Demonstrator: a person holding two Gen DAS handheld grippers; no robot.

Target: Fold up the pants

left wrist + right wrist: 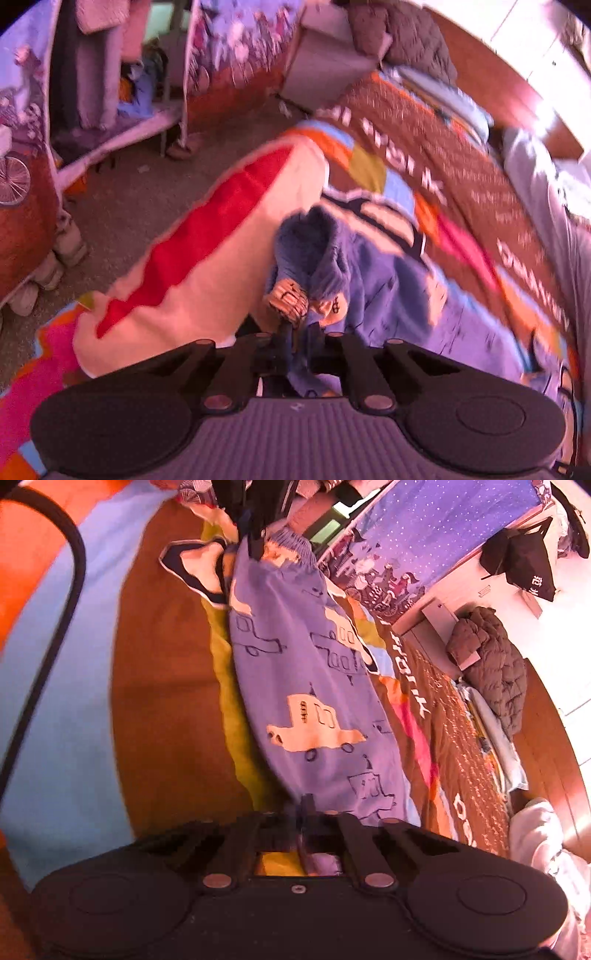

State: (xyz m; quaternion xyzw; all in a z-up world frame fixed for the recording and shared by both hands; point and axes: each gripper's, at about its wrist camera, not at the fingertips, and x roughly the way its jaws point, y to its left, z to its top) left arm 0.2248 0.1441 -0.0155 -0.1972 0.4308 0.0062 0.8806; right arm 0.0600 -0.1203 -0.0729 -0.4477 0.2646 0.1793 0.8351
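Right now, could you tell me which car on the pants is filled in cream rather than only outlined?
The large car mid-leg on the blue pants.

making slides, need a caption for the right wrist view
Right claw shut on blue car-print pants stretched across a colourful blanket.

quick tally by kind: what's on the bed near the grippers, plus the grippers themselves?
Blue knit pants with cream car pattern: 1
Multicoloured patchwork bedspread: 1
Grey quilted jacket: 1
Black two-finger grippers: 2, left gripper and right gripper, each shut on the pants
Total: 5
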